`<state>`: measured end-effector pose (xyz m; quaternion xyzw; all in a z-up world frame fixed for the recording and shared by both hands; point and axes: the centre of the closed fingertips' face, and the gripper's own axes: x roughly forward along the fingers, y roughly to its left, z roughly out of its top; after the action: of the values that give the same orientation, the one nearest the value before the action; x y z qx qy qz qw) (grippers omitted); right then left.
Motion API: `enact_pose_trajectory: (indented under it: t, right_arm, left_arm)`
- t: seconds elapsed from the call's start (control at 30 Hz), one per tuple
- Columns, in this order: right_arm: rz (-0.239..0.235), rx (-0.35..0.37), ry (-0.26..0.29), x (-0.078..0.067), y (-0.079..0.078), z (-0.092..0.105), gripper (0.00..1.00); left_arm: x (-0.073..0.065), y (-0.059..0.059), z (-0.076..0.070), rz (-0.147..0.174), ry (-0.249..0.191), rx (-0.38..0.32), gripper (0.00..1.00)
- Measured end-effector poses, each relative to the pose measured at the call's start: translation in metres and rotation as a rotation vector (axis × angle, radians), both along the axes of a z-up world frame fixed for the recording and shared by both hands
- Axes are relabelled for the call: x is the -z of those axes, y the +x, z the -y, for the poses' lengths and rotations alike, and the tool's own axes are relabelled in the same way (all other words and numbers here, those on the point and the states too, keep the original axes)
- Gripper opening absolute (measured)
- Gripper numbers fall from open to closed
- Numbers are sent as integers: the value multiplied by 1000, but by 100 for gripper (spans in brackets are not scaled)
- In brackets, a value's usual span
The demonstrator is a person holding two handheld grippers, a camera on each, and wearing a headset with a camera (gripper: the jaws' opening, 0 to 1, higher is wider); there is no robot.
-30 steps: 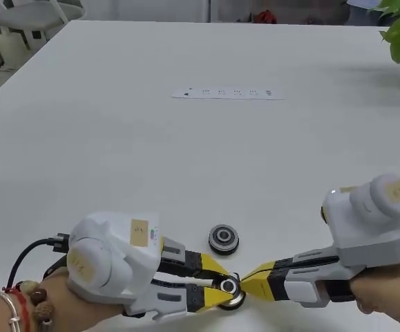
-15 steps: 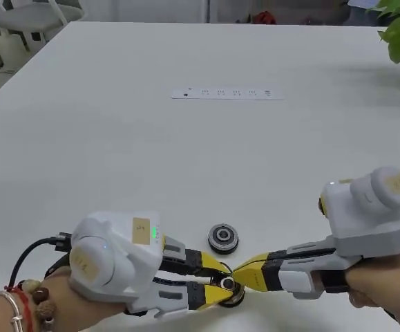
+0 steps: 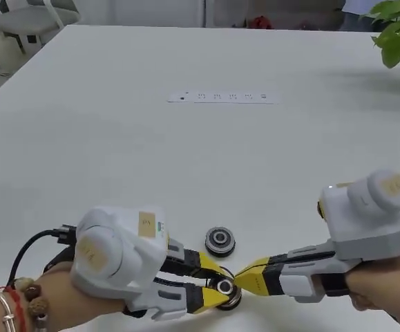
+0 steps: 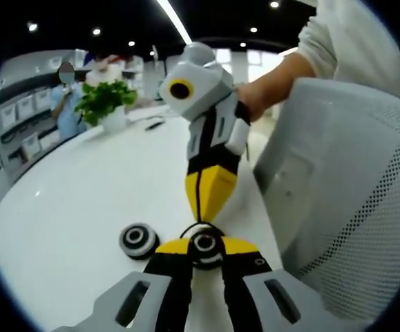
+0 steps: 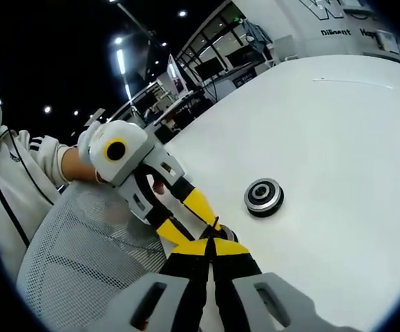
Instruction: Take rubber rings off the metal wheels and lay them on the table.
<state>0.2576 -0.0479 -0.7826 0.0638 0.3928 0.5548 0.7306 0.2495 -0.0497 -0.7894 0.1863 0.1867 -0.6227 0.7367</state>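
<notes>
While the left claw (image 4: pixel 205 245) is clamping one metal wheel (image 3: pixel 229 292) low over the tabletop (image 3: pixel 186 152), the right claw (image 4: pixel 201 218) is pinching nearly shut, seemingly nipping its rubber ring (image 4: pixel 198 226). Second wheel (image 3: pixel 220 240) is lying just beside, ring on, so both rings are likely remaining. Left gripper view is giving the nip head-on; head view is crowding it under yellow tips.

Far wheel (image 3: pixel 220 241) on table (image 3: pixel 117 138), just behind near wheel (image 3: pixel 229 292).
</notes>
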Motion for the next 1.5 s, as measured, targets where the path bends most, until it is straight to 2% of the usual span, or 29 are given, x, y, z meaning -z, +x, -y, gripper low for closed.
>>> enact_pose_trajectory:
  t: [0.13, 0.27, 0.33, 0.4, 0.53, 0.57, 0.67, 0.77, 0.9, 1.0, 1.13, 1.27, 1.5]
  right_arm:
    - [21, 4, -9, -4, 1, 3, 0]
    - [26, 29, 6, -11, 5, 8, 0]
    - [28, 38, 10, -14, 6, 11, 0]
    - [28, 46, 4, -13, 6, 14, 0]
    - [36, 43, -15, -16, 3, 20, 0]
    - [38, 45, -16, -18, 3, 21, 0]
    - [46, 56, -8, -22, 4, 24, 0]
    - [50, 61, -7, -24, 4, 25, 0]
    - [55, 52, -14, -26, 1, 24, 0]
    - [61, 42, -16, -30, 1, 24, 0]
    - [69, 33, -13, -36, 2, 20, 0]
    - [78, 19, -6, -42, 3, 14, 0]
    - [86, -20, -9, -46, 4, 1, 0]
  left_arm:
    - [-9, -4, 1, 14, 1, 24, 25]
    - [-15, -6, 1, -6, -2, 29, 34]
    - [-21, -7, 1, -25, -19, 26, 39]
    - [-26, -9, -1, -25, -25, 26, 43]
    - [-35, -11, -10, -4, -4, 34, 54]
    - [-37, -10, -12, -5, -7, 31, 55]
    - [-47, -10, -19, -33, -38, -3, 57]
    - [-50, -11, -27, -31, -39, -14, 63]
    - [-51, -12, -40, -22, -23, -38, 66]
    - [-52, -16, -48, -32, -32, -59, 68]
    - [-44, -20, -57, -34, -2, -68, 70]
    - [-39, -23, -62, -47, 10, -80, 70]
    - [-32, -24, -64, -36, 45, -65, 69]
